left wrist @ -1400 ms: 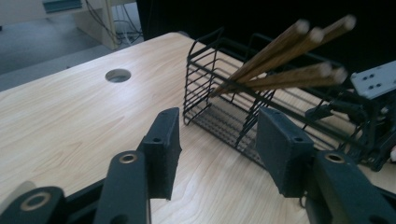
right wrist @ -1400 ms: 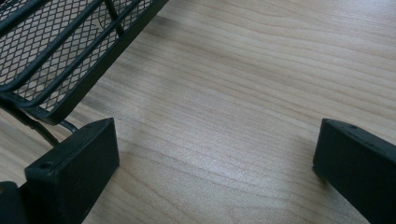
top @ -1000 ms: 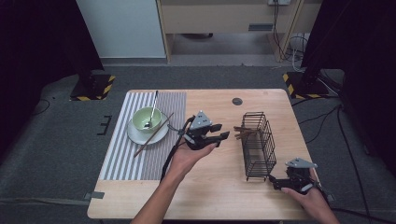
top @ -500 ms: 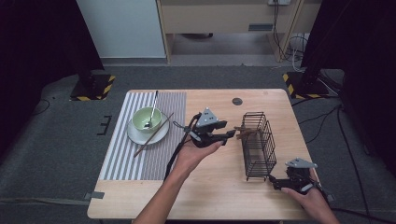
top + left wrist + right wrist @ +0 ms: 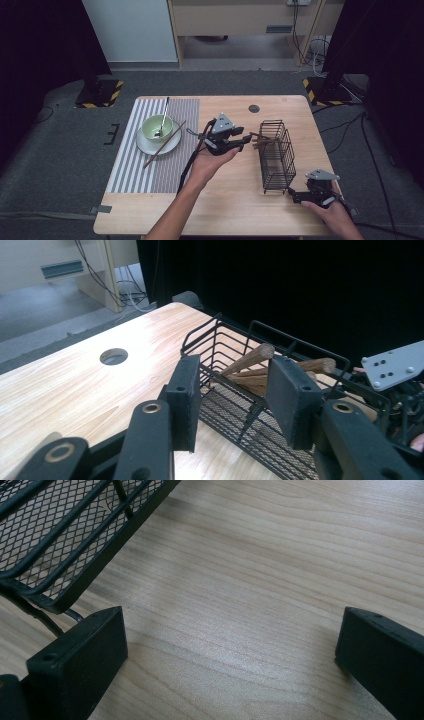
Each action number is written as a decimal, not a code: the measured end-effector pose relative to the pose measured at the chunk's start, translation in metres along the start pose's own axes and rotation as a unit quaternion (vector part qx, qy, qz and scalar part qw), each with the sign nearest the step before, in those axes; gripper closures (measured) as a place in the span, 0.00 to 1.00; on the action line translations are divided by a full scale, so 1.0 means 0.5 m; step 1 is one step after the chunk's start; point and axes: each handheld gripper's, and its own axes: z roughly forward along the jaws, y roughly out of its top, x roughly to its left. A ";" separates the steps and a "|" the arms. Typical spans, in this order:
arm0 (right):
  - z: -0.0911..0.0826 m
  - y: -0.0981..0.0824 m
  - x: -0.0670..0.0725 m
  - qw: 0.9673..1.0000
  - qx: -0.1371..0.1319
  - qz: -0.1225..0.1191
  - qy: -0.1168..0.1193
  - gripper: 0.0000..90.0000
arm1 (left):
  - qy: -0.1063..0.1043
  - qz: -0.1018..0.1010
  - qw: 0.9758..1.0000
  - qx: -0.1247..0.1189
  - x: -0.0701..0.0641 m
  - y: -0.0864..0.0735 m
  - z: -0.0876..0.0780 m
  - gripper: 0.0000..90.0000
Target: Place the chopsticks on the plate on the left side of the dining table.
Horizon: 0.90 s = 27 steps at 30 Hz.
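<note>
At the left of the light wooden table [image 5: 235, 200] a grey-and-white striped placemat [image 5: 131, 167] is laid, and on it a white plate [image 5: 150, 146] carrying a pale green bowl [image 5: 152, 126] with a metal spoon [image 5: 163, 116] standing in it. A single brown wooden chopstick [image 5: 165, 144] is leaned across the rim of the plate. Farther right, near the middle of the table, the left gripper [image 5: 243, 141] is held up in the person's left hand [image 5: 212, 162], pointed at the black wire basket [image 5: 276, 155] just beside it. In the left gripper view its jaws are seen partly apart, having just been closing, with nothing pressed between the pads; the basket rim and the ends of the brown wooden sticks [image 5: 280, 371] lying inside the basket are seen past them. A small round hole [image 5: 254, 108] is set in the tabletop behind the basket. At the near right corner the right gripper [image 5: 294, 195] is rested low on the table beside the basket's near end, its jaws spread wide over bare wood and closed on nothing
</note>
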 end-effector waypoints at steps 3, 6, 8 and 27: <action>0.000 0.000 0.000 1.000 0.000 0.000 0.000 0.00 | 0.001 -0.002 1.000 0.001 0.002 0.005 0.003 0.65; 0.000 0.000 0.000 1.000 0.000 0.000 0.000 0.00 | -0.003 -0.006 1.000 -0.001 0.003 0.012 0.008 0.66; 0.000 0.000 0.000 1.000 0.000 0.000 0.000 0.00 | -0.003 -0.006 1.000 0.000 0.004 0.016 0.012 0.67; 0.000 0.000 0.000 1.000 0.000 0.000 0.000 0.00 | -0.008 -0.020 1.000 0.020 0.004 0.025 0.044 0.68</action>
